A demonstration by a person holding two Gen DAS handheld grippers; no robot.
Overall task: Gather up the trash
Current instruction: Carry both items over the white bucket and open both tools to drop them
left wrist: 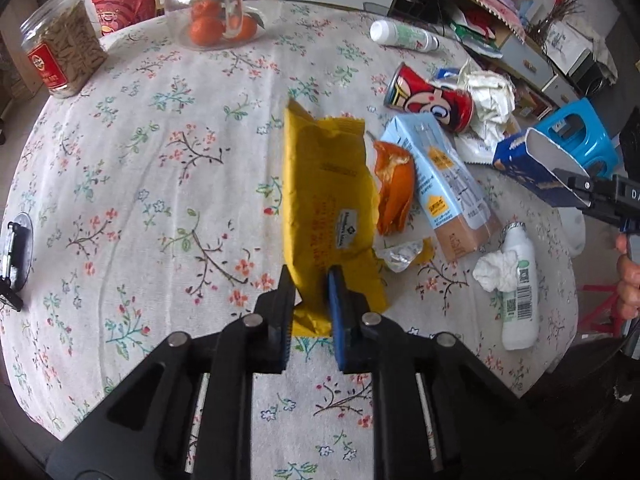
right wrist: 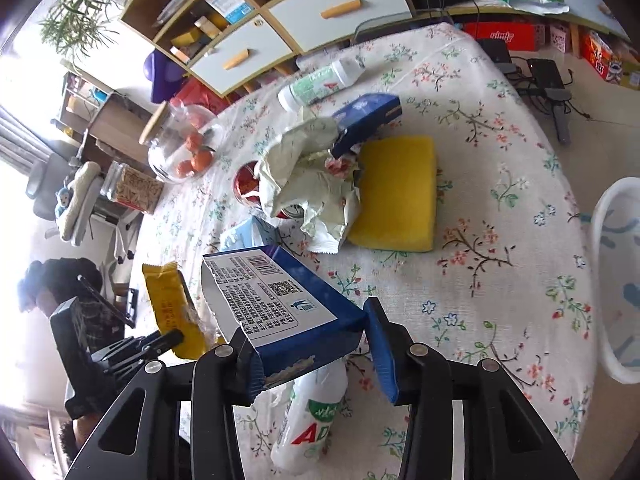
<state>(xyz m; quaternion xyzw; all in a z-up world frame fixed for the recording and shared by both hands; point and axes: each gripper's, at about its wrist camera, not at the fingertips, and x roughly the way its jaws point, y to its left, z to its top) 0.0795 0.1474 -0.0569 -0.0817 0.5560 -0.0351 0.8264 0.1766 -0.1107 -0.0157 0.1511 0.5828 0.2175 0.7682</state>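
Observation:
A yellow snack wrapper (left wrist: 324, 184) lies lengthwise on the floral tablecloth (left wrist: 140, 168), and my left gripper (left wrist: 311, 280) is shut on its near end. At the right edge of the left wrist view, my right gripper (left wrist: 580, 188) holds an open dark blue carton (left wrist: 524, 164) above the table. The right wrist view shows that gripper (right wrist: 308, 324) shut on the blue carton (right wrist: 272, 292), label side up. The yellow wrapper (right wrist: 168, 300) and left gripper (right wrist: 172, 338) show at lower left there.
Orange peel (left wrist: 394, 184), a light blue carton (left wrist: 440, 176), a red can (left wrist: 428, 100), crumpled paper (left wrist: 488, 100), a tissue (left wrist: 496, 270) and a white bottle (left wrist: 520, 292) litter the right side. A yellow sponge (right wrist: 396, 192), glass jar of oranges (left wrist: 220, 12) and snack jar (left wrist: 64, 48) stand farther off. White tub (right wrist: 616, 280) at the right.

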